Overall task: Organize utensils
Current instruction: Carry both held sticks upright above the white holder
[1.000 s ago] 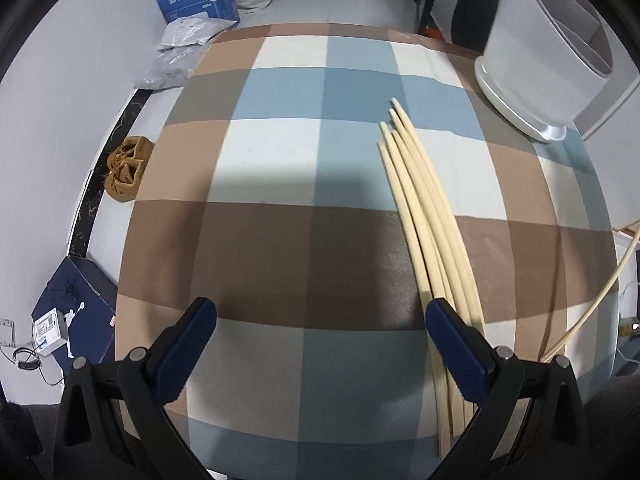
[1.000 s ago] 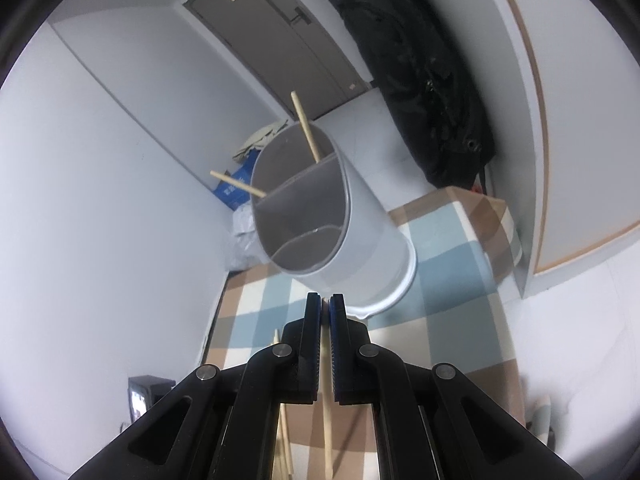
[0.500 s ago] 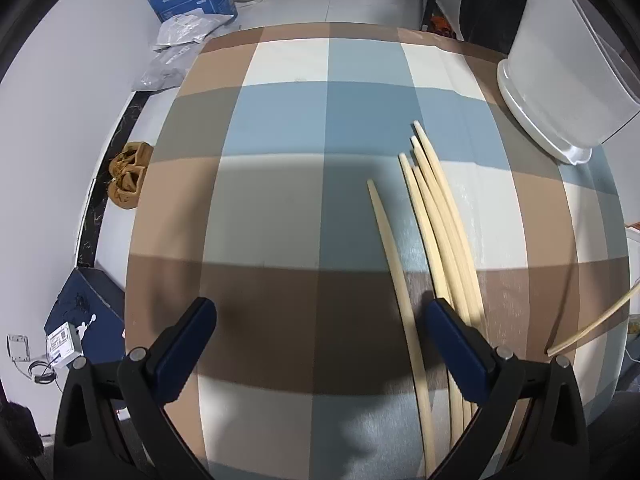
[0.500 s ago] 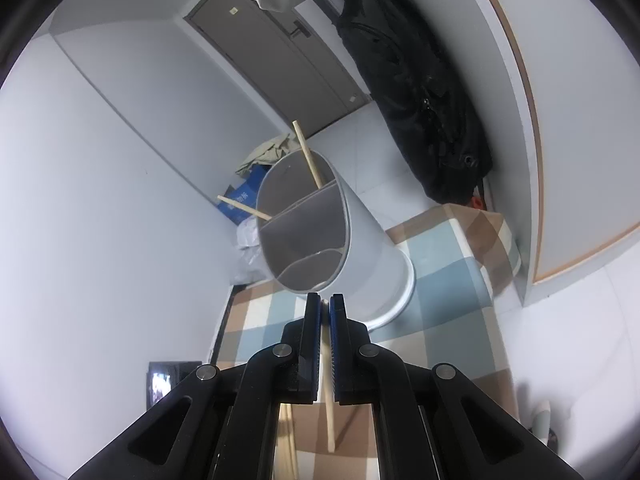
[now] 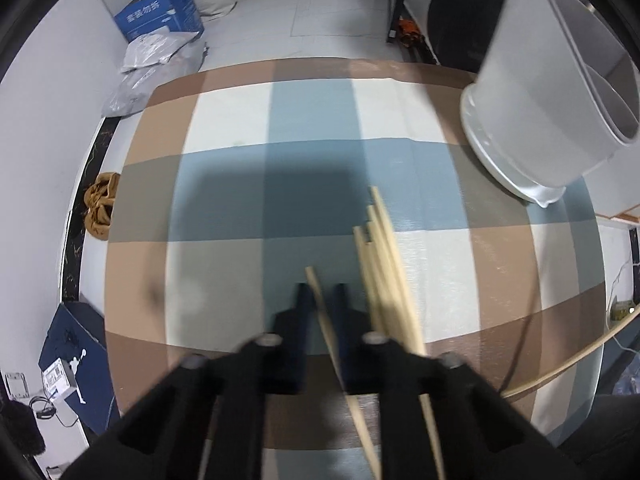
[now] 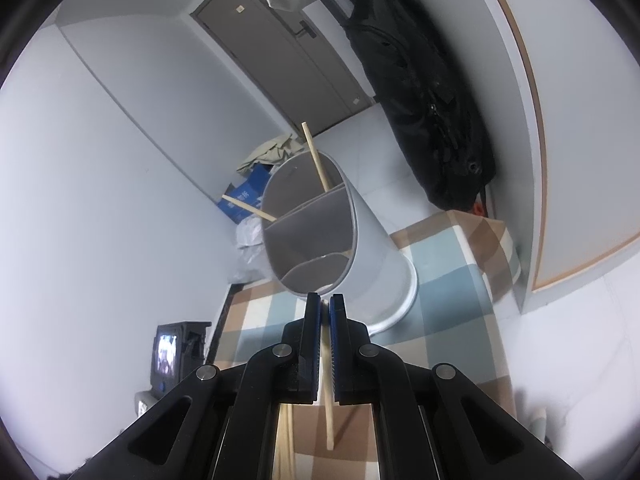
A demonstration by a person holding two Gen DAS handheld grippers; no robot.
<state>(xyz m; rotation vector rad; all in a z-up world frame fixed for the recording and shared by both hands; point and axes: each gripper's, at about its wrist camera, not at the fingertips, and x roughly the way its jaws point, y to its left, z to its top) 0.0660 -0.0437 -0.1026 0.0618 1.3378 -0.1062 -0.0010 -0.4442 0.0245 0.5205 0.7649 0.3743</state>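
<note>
on the checked counter [image 5: 224, 184], pale wooden chopsticks [image 5: 386, 280] lie bundled.
left hand-held gripper [image 5: 320, 300] blurred, narrowed on one chopstick [image 5: 320, 312]; right hand-held gripper [image 6: 325, 312] pinches another chopstick [image 6: 329, 400] before the grey holder [image 6: 360, 256].

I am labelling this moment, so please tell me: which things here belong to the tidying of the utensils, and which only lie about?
Belong to the job:
- chopstick between the fingers of the left gripper
- chopstick clamped in the right gripper
- loose chopsticks on the cloth
- grey holder with two chopsticks inside

Only lying about:
- blue box
- black bag
- brown shoes
</note>
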